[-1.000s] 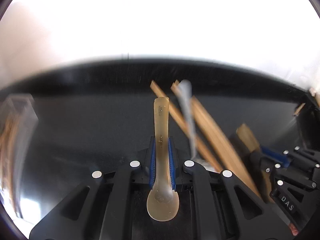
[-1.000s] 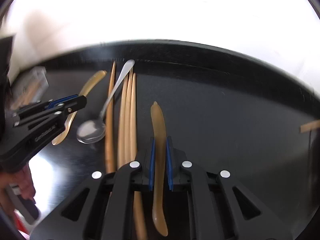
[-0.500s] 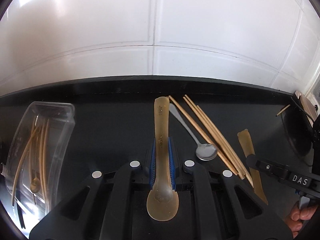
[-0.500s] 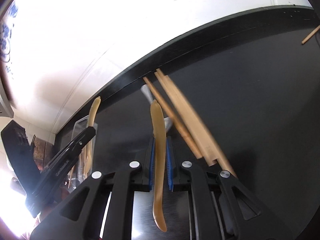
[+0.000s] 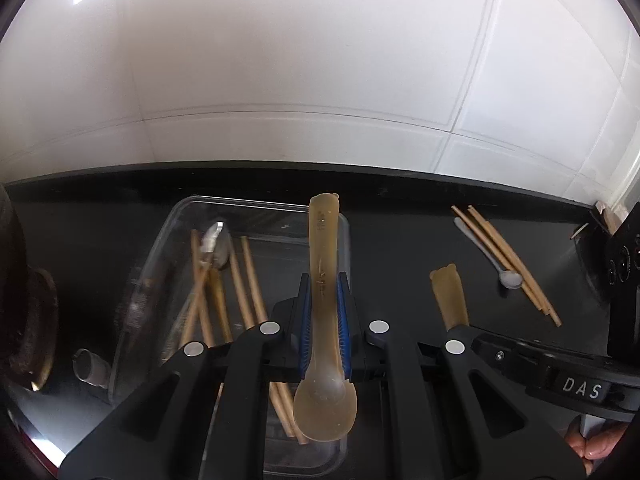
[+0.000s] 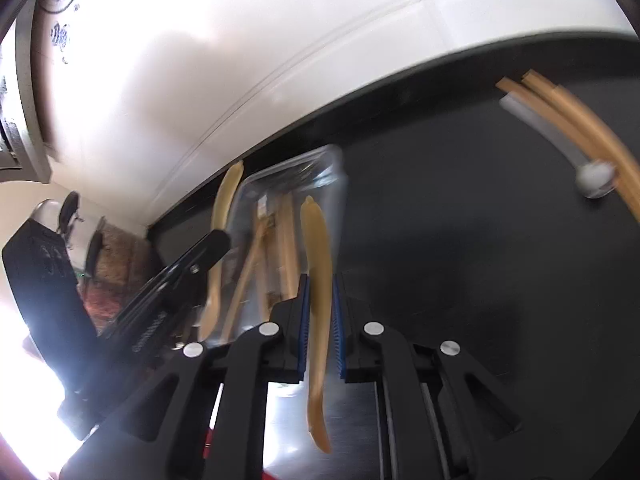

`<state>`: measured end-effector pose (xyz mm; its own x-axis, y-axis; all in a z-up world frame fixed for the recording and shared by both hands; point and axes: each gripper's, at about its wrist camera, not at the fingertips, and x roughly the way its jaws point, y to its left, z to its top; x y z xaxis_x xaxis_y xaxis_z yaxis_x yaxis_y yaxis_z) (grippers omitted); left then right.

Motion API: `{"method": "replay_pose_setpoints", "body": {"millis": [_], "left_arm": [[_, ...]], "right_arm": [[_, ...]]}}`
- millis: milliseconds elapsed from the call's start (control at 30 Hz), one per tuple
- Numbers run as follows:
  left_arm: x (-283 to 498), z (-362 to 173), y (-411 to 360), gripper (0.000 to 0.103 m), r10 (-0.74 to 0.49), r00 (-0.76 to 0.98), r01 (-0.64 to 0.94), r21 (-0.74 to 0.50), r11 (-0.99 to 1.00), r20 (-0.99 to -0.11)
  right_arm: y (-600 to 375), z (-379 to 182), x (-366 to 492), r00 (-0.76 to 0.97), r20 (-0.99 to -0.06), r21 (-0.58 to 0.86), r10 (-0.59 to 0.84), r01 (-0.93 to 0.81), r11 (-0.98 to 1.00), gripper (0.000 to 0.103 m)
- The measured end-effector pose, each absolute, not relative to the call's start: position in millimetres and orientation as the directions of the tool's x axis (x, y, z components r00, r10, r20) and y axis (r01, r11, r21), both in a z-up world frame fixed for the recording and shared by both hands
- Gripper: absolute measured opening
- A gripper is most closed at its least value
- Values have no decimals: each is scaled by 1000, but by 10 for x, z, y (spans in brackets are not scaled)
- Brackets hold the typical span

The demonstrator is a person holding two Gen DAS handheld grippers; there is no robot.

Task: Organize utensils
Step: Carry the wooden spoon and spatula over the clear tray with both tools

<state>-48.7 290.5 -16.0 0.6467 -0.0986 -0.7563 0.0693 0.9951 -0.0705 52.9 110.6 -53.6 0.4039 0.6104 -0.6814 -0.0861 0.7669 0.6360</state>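
My left gripper (image 5: 323,304) is shut on a tan plastic spoon (image 5: 325,320), bowl toward the camera, held above a clear plastic container (image 5: 188,216) that holds chopsticks and a metal spoon. My right gripper (image 6: 320,308) is shut on a second tan utensil (image 6: 318,280), edge-on, to the right of the container (image 6: 320,168). In the left wrist view the right gripper (image 5: 460,330) and its utensil (image 5: 450,296) show at right. In the right wrist view the left gripper (image 6: 212,246) and its spoon (image 6: 224,216) show at left.
Loose wooden chopsticks (image 5: 508,256) and a small metal spoon (image 5: 492,256) lie on the black counter (image 5: 400,240) at right; they also show in the right wrist view (image 6: 580,128). A white tiled wall (image 5: 320,80) stands behind. A dark round object (image 5: 24,300) sits at far left.
Both grippers have swung left with their utensils. The clear container has come from the far left to under the left gripper. The loose chopsticks and spoon now lie far right.
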Motion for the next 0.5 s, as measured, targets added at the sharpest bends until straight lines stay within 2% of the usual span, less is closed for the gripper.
{"method": "replay_pose_setpoints", "body": {"millis": [167,500], "left_arm": [[-436,-123,3385,11,-77,635,65,-47,997,-768],[-384,-202,3755,11,-152,634,114,-103,988,-759]], "right_arm": [[1669,-853,479,330,-733,628,594,-8,778,11],[2076,-637,561,406,-774,528,487,-13,849,11]]}}
